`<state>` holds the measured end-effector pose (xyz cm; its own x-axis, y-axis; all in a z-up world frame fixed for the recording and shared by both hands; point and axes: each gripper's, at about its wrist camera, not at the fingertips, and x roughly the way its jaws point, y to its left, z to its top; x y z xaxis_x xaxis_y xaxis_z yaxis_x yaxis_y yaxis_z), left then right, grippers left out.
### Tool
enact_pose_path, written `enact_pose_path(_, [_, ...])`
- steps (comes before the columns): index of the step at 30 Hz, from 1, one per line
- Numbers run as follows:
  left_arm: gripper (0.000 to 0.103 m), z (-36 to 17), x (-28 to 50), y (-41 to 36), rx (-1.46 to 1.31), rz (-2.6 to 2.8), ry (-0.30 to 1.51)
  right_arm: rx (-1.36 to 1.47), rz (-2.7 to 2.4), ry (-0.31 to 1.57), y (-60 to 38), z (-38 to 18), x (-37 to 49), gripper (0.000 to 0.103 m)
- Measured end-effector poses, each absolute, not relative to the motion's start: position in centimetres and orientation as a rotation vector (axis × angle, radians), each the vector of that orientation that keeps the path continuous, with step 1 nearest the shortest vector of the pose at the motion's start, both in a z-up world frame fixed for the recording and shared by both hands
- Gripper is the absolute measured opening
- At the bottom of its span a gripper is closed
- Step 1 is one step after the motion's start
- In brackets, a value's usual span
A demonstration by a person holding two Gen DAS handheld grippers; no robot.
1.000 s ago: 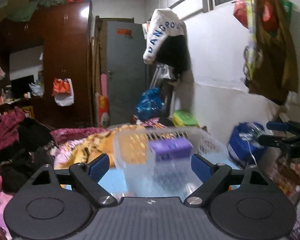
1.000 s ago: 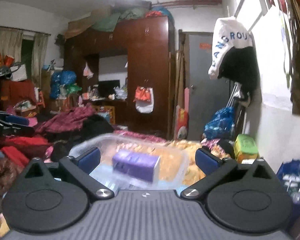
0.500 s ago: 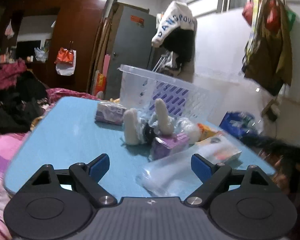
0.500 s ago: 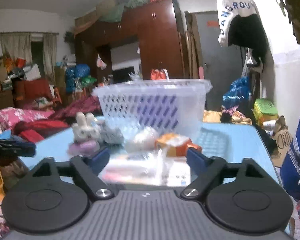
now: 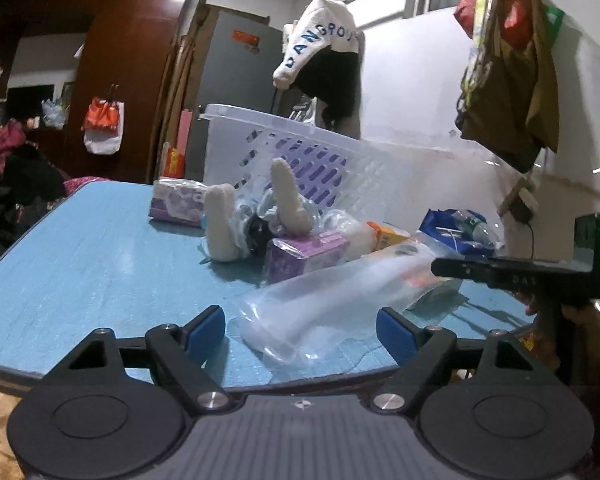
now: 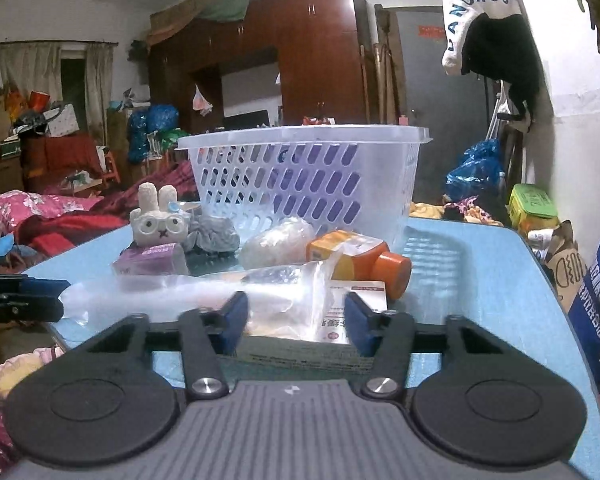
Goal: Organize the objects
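A clear plastic basket stands on the blue table, with something purple inside it. In front of it lie a white bunny toy, a purple box, a grey scrunchie, a wrapped whitish bundle, an orange bottle, a clear plastic bag and a flat box. My right gripper is open, its pads either side of the bag and flat box. My left gripper is open at the table's edge, around the bag's end. A purple tissue pack lies by the basket.
The right gripper shows as a black bar in the left wrist view. Beds with heaped clothes lie left of the table. A blue bag and a green box sit on the right by the wall.
Both grippers dropped from basket height to table level and closed in on the plastic bag. The right gripper's jaws have narrowed somewhat around the bag and flat box.
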<state>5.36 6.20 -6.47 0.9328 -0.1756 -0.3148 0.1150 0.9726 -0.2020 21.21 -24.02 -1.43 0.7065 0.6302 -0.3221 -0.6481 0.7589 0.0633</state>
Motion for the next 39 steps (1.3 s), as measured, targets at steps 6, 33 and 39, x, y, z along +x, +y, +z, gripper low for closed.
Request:
enact_pose_path(6, [0.086, -6.9, 5.6, 5.5, -0.153, -0.155, 0.311, -0.054, 0.721, 0.334, -24.4, -1.4, 21.4, 0.037])
enact_pose_path(33, [0.022, -6.1, 4.3, 4.8, -0.045, -0.125, 0.194, -0.041, 0.808, 0.224, -27.2, -0.6, 19.9, 0.012])
enact_pose_path(39, [0.022, -4.7, 3.6, 4.6, -0.055, -0.144, 0.134, -0.026, 0.81, 0.179, -27.7, 0.4, 19.3, 0.012])
